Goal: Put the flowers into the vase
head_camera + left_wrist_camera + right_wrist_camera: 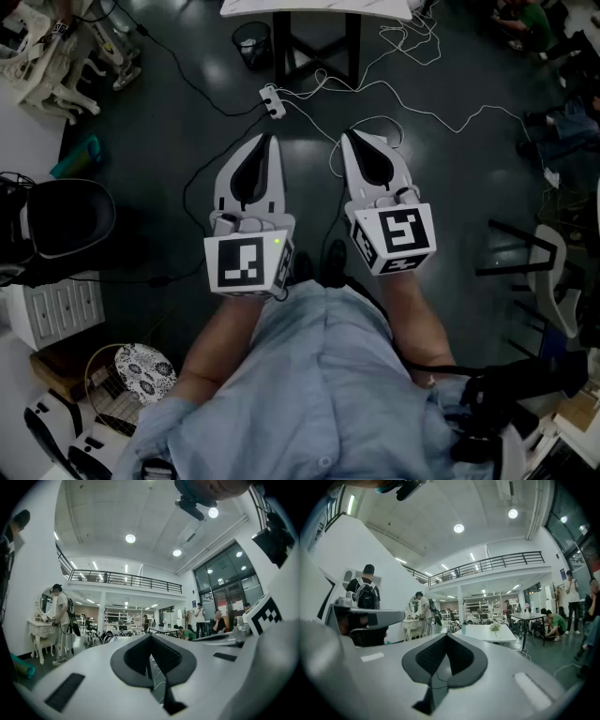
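Right now the person is standing on the open floor, well back from the work, and holding both grippers out level in front of the body. The left gripper (268, 148) is showing its jaws pressed together at the tips with nothing between them, and the right gripper (351, 142) is the same, shut and empty. The flowers (495, 627) are sitting as a small pale bunch on a white table (485, 634) well ahead in the right gripper view, with a small teal container (463, 631) near them (whether that is the vase, I cannot tell from this far off). So the task is looking not yet begun, to my eye. What is worrying me is the floor between here and there. White cables (412, 101) are trailing across it and a power strip (272, 101) is lying just ahead of the left gripper's tips, so a careless step toward the table could snag a foot. Beyond that, the jaws will need spreading before any reach. Arriving shut could nudge the bunch away or tip the container, and a hard pinch could crush thin stems.
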Motion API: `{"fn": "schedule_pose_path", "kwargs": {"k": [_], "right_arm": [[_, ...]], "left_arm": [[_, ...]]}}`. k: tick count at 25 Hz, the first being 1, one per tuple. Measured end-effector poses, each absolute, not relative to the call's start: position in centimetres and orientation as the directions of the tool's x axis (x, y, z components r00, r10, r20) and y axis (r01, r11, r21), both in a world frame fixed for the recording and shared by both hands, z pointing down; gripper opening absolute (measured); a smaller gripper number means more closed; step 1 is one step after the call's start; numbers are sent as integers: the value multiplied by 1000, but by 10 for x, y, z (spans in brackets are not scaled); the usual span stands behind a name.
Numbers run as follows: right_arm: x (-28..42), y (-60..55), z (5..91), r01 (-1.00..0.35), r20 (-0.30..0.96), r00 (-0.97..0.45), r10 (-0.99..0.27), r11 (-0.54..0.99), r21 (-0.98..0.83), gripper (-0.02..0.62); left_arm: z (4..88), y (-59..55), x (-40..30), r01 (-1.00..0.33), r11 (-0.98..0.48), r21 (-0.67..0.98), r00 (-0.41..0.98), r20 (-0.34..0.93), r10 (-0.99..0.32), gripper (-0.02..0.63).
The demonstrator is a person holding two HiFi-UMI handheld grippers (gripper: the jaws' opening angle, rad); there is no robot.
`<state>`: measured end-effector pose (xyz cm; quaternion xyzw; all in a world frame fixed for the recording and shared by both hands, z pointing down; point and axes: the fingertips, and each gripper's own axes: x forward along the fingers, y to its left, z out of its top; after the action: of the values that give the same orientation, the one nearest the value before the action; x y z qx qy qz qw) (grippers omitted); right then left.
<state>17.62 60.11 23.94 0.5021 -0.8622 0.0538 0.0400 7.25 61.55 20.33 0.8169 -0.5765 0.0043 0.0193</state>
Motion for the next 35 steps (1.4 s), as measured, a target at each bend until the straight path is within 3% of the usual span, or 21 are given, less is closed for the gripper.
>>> {"fn": "schedule_pose_path", "kwargs": {"k": [12,18,35], "right_arm": [[211,581,236,-862,102,-508,-856,503,-67,2],[220,571,230,-809,69,-584,-809,574,-126,3],[215,515,247,-796,128,-606,-785,596,-109,3]], "left_arm": [[202,598,106,-949,-316,24,316,25,-948,5],[194,587,116,-965,-263,21,263,2,-965,5],[206,543,105,-976,-213,47,213,-6,-977,5]]}}
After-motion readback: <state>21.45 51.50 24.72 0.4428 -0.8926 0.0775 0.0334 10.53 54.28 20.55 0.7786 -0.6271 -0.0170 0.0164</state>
